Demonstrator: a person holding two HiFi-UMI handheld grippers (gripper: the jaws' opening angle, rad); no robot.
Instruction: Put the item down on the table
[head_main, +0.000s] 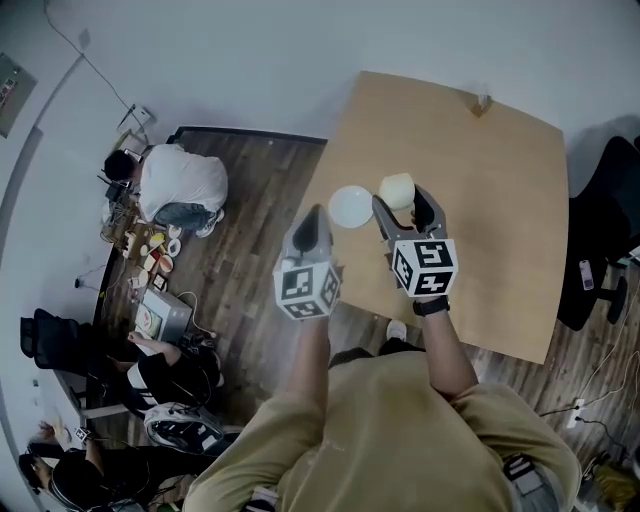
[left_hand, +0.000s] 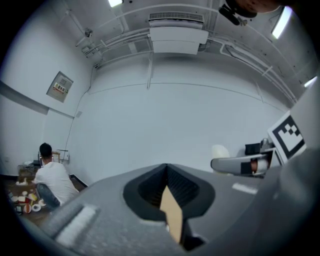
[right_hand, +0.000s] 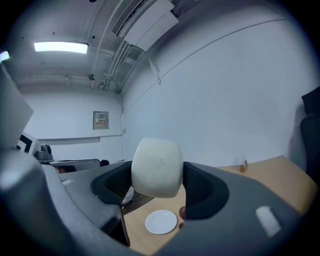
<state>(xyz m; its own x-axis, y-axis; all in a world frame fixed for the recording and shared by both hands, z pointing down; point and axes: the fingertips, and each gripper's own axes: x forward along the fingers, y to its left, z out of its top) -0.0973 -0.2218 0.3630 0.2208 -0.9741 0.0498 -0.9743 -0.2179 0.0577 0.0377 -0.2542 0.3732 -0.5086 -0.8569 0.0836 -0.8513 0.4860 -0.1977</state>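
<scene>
- a dark wood floor (head_main: 250, 220) is seen under and to the left of everything in the head view, bounded by a pale wall.
- a light wooden table (head_main: 480, 220) is set at an angle in front of the person, whose beige shirt fills the bottom of that view.
- a black chair (head_main: 605, 230) is parked against the table's right edge.
- a person in a white shirt (head_main: 180, 185) is crouched on the floor well to the left, beside a scatter of small things.
- the right gripper (head_main: 405, 203) is held out over the near left part of the table; its jaws are closed against the two sides of the item, which is pinched between them.
- the left gripper (head_main: 309, 218) is held by the table's left edge, just beside the plate; in the left gripper view its jaws (left_hand: 166, 172) are pressed together at the tips and nothing is gripped between them.
- a round white plate (head_main: 350, 206) is laid flat on the table between the two grippers, and is seen lower down in the right gripper view (right_hand: 160, 221).
- the item (right_hand: 157, 167), a rounded cream-white piece, is held in the right gripper just to the right of the plate and appears raised off the tabletop.
- a small object (head_main: 482, 100) is stood at the table's far edge, too small to be made out.
</scene>
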